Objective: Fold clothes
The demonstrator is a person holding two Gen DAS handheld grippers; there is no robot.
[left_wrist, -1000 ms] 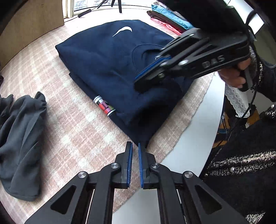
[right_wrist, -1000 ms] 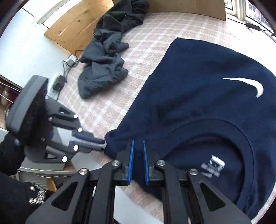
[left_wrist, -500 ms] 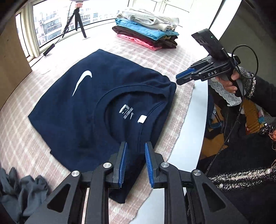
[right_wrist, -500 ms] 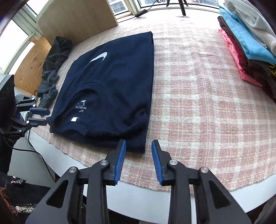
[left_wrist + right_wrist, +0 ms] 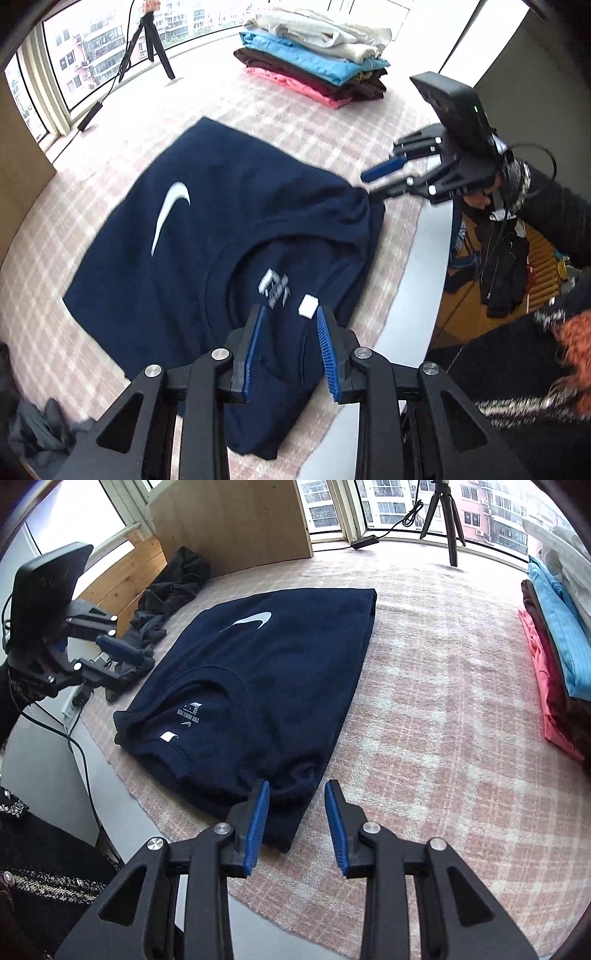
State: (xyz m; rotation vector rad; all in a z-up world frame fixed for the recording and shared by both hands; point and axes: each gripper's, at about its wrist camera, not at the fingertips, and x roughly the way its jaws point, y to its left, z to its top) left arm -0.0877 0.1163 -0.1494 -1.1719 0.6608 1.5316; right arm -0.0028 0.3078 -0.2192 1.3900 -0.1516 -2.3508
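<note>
Navy folded cotton t-shirt with white swoosh (image 5: 258, 686) lies centre frame on the pink plaid tablecloth (image 5: 443, 738). Left gripper (image 5: 290, 347) has just been opening; jaws apart over the collar edge, pads not pressing. Right gripper (image 5: 297, 823) apart too, near corner of the shirt between its jaws, ungripped. For the move to the stacked folded clothes (image 5: 317, 66), upper centre, pinch all layers at both near corners and lift level.
</note>
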